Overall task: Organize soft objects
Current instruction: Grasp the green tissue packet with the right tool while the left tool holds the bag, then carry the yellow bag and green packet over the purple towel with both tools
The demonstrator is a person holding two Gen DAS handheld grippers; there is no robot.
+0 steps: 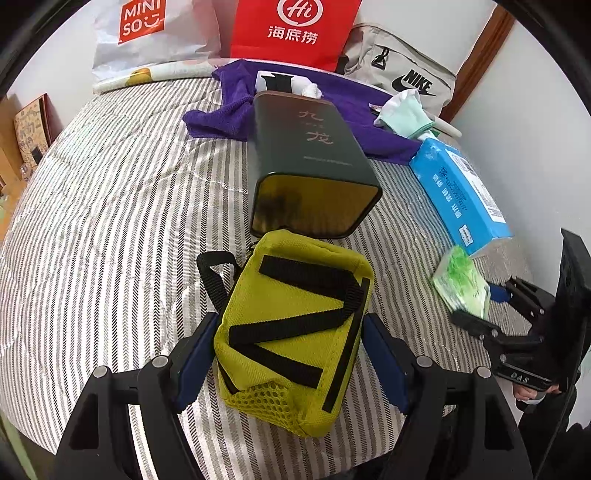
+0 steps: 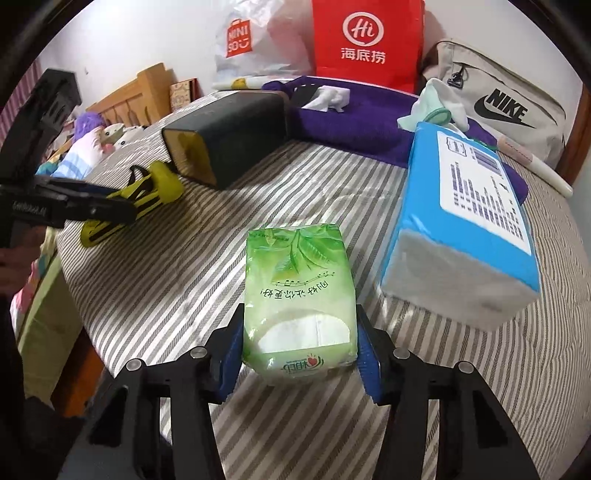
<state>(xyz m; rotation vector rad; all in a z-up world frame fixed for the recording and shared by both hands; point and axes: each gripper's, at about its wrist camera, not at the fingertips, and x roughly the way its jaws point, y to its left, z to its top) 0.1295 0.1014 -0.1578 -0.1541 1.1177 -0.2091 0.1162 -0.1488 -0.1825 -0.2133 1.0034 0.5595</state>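
Bedding in grey and white stripes (image 1: 110, 221) fills both views and carries everything else. At the top of the frame a red bag (image 1: 295, 29) stands between a white Miniso bag (image 1: 140, 33) on its left and a beige Nike bag (image 1: 406, 70) on its right. Below them a purple towel (image 1: 221, 114) spreads across the upper middle, with a white cloth (image 1: 308, 89) and a pale green rag (image 1: 406, 114) lying on it. A dark tin (image 1: 314, 158) lies on its side in the centre of the left view, its open yellow mouth facing the camera, its far end on the towel. A blue tissue pack (image 2: 461, 221) lies at the right of both views, one end showing white paper. The yellow pouch (image 1: 295, 332) with black straps sits low in the centre of the left view, just below the tin's mouth; the left gripper (image 1: 290, 358) clasps it, blue pads pressing its two sides. The green tissue pack (image 2: 299, 295) lies in the lower centre of the right view, just left of the blue pack. The right gripper (image 2: 299, 358) straddles its near end, jaws part-way apart, the blue pads at or very near its sides; whether they press it I cannot tell. In the right view, at the upper left, plush toys (image 2: 92, 136) lie beside a wooden frame (image 2: 140, 92).
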